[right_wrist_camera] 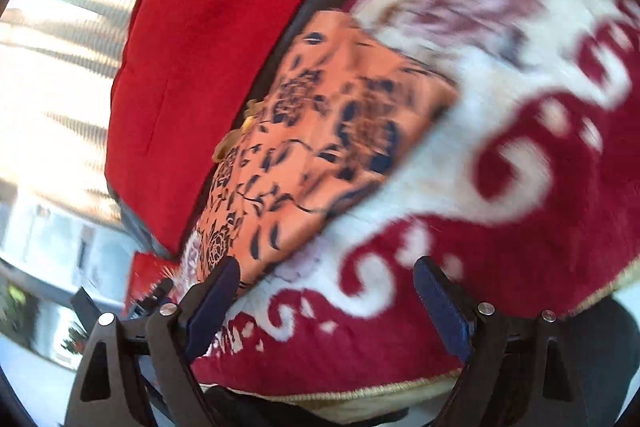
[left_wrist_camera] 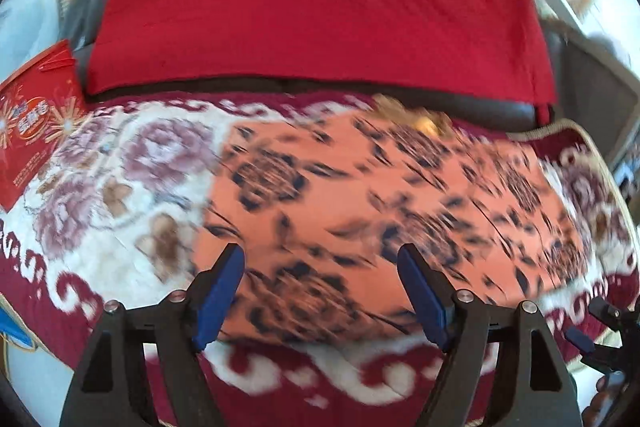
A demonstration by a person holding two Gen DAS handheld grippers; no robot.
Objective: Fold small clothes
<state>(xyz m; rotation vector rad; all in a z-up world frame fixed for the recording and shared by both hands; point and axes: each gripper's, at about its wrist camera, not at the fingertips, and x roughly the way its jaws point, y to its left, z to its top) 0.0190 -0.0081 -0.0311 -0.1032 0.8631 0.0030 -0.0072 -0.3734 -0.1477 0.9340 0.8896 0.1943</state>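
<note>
A thick red cushion (left_wrist_camera: 312, 7) stands against the dark backrest (left_wrist_camera: 500, 105) of a sofa. The seat is covered by a plush blanket (left_wrist_camera: 120, 167) in maroon and cream, with big flowers and scrolls and a gold trim along its edge. A red printed bag (left_wrist_camera: 36, 131) lies at one end. Bright daylight pours through pale curtains (right_wrist_camera: 52, 59) behind; the rest is blurred.

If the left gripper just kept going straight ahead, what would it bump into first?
Most likely the orange patterned garment, lying flat on the floral blanket. The left gripper is open and empty; blur leaves depth uncertain.
</note>
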